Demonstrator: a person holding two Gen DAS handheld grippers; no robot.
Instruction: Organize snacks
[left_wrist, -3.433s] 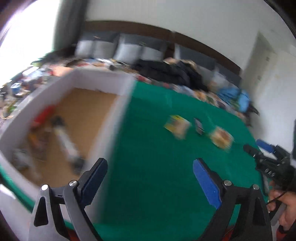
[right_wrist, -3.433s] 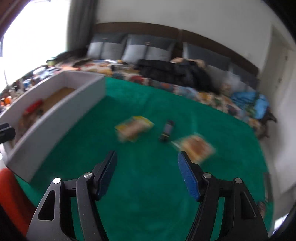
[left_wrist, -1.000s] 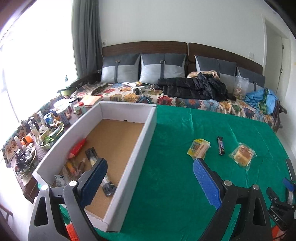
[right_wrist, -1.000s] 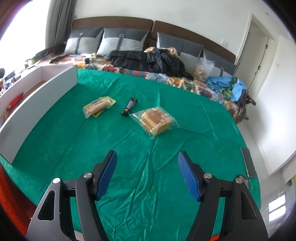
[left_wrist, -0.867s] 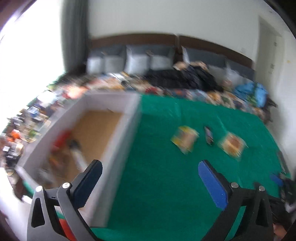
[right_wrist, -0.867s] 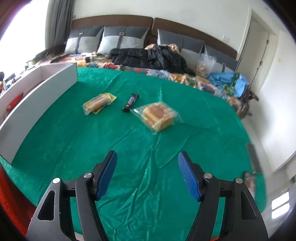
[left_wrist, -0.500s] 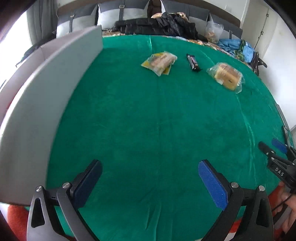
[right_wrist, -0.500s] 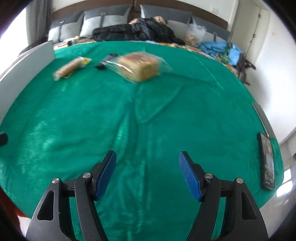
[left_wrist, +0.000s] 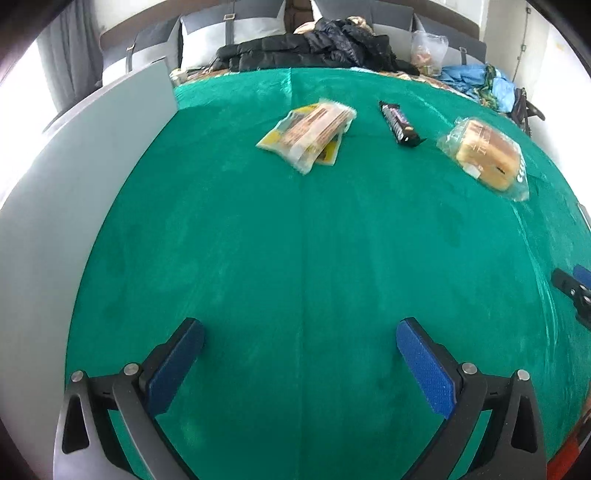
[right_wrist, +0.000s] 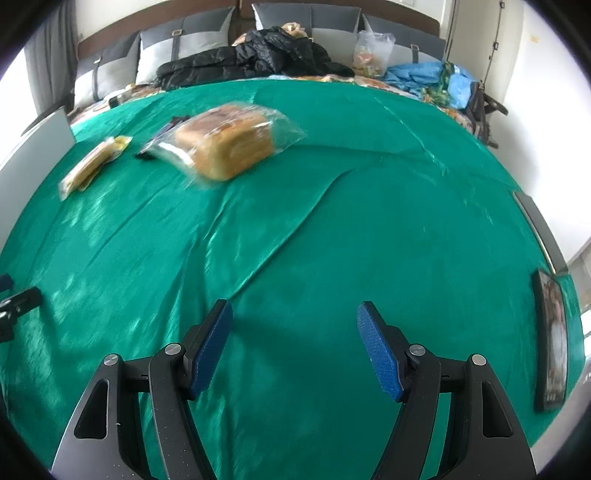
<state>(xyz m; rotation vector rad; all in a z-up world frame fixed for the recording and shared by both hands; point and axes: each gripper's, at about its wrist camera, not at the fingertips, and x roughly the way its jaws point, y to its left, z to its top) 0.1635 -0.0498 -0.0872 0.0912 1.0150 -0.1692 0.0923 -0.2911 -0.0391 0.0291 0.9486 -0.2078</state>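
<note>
Three snacks lie on the green cloth (left_wrist: 295, 240): a yellow cracker packet (left_wrist: 308, 134) (right_wrist: 92, 166), a dark chocolate bar (left_wrist: 400, 123) and a bagged bread loaf (left_wrist: 487, 157) (right_wrist: 229, 146). In the right wrist view the bar (right_wrist: 155, 147) is partly hidden behind the loaf. My left gripper (left_wrist: 299, 328) hangs open and empty over bare cloth, well short of the packet. My right gripper (right_wrist: 294, 308) is also open and empty, the loaf ahead and to its left. The white box wall (left_wrist: 74, 184) rises on the left; its inside is hidden.
A dark framed slab (right_wrist: 550, 332) and a grey strip (right_wrist: 539, 229) lie at the cloth's right edge. Behind the table a bed holds a black jacket (right_wrist: 258, 55), pillows and blue clothes (right_wrist: 424, 77). The right gripper's tip (left_wrist: 576, 291) shows at the left view's right edge.
Both grippers have dropped toward the cloth and tilted downward. The snacks now look closer, the box's inside has left the left view, and the left jaws stand slightly wider.
</note>
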